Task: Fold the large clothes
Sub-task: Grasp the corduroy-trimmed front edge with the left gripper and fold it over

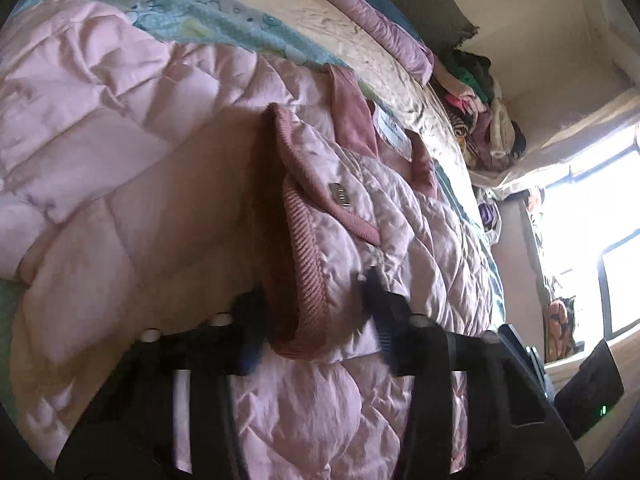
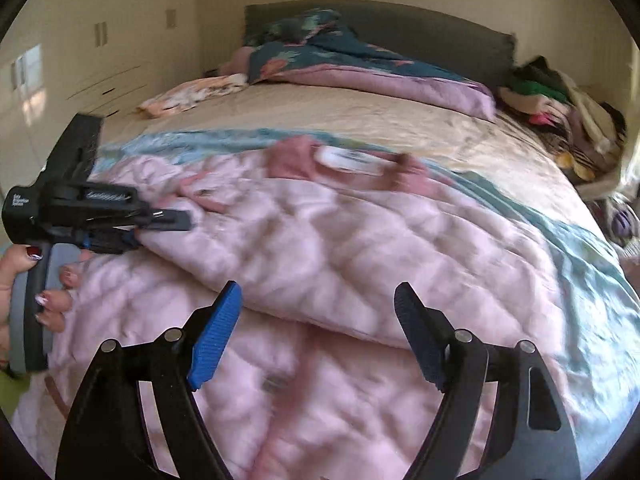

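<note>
Item: pale pink quilted puffer jacket (image 2: 328, 240), spread on the bed (image 2: 360, 116), folding barely under way.

One ribbed dusty-pink cuff (image 1: 308, 280) and sleeve lie turned across the body; hem and far side remain unfolded. Left tool (image 1: 316, 316): jaws narrowed, clamped on that cuffed sleeve edge. Right tool (image 2: 316, 320): spread wide, empty, hovering over the jacket's near fold.

Our left gripper (image 2: 160, 220) is pinched on the pink jacket's (image 2: 320, 240) ribbed cuff, our hand (image 2: 44, 288) wrapped round its handle; our right gripper (image 2: 316, 320) hangs spread wide, nothing between its fingers.
</note>
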### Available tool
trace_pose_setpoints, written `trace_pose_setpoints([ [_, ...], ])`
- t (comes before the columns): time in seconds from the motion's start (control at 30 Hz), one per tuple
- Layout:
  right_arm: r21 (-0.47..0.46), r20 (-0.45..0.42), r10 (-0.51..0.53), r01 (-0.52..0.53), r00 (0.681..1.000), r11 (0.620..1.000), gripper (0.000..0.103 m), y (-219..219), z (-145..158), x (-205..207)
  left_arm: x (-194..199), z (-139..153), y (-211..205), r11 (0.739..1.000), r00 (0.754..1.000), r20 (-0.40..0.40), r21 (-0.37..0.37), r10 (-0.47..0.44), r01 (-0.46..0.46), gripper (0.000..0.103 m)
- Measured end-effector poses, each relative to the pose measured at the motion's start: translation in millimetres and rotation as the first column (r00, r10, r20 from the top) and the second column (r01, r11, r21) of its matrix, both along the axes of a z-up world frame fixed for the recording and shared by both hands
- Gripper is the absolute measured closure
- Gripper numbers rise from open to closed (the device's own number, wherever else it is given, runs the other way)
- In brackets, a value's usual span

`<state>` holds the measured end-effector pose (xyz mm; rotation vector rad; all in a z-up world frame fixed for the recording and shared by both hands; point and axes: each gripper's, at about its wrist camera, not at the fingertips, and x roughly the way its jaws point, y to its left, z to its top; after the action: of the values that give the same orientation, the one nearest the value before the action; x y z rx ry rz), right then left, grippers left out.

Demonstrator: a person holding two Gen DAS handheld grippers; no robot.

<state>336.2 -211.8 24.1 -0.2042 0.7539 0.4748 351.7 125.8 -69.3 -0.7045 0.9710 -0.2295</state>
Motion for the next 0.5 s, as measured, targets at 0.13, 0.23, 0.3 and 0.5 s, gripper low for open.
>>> trace_pose_setpoints([
  [0.13, -0.006, -0.010, -0.143, 0.143, 0.990, 0.990, 0.025, -55.9, 0.0, 12.3, -0.9, 10.4, -1.0, 0.999, 0.999, 0.036, 0.051, -0.002, 0.001, 0.090],
  [0.23, 0.028, -0.044, -0.248, 0.249, 0.968, 0.968, 0.025, -96.3, 2.7, 23.6, -4.0, 27.9, 3.8, 0.997, 0.996, 0.084, 0.076, 0.011, -0.018, 0.091],
  [0.3, 0.016, -0.025, -0.299, 0.299, 0.954, 0.954, 0.025, -113.1, 8.3, 29.6, -7.2, 36.3, 6.8, 0.993, 0.996, 0.085, 0.118, 0.013, -0.023, 0.091],
  [0.5, -0.026, -0.063, -0.324, 0.323, 0.944, 0.946, 0.025, -121.1, 4.8, 63.2, -10.3, 7.9, 10.9, 0.981, 1.000, -0.017, 0.192, 0.019, -0.015, 0.091],
])
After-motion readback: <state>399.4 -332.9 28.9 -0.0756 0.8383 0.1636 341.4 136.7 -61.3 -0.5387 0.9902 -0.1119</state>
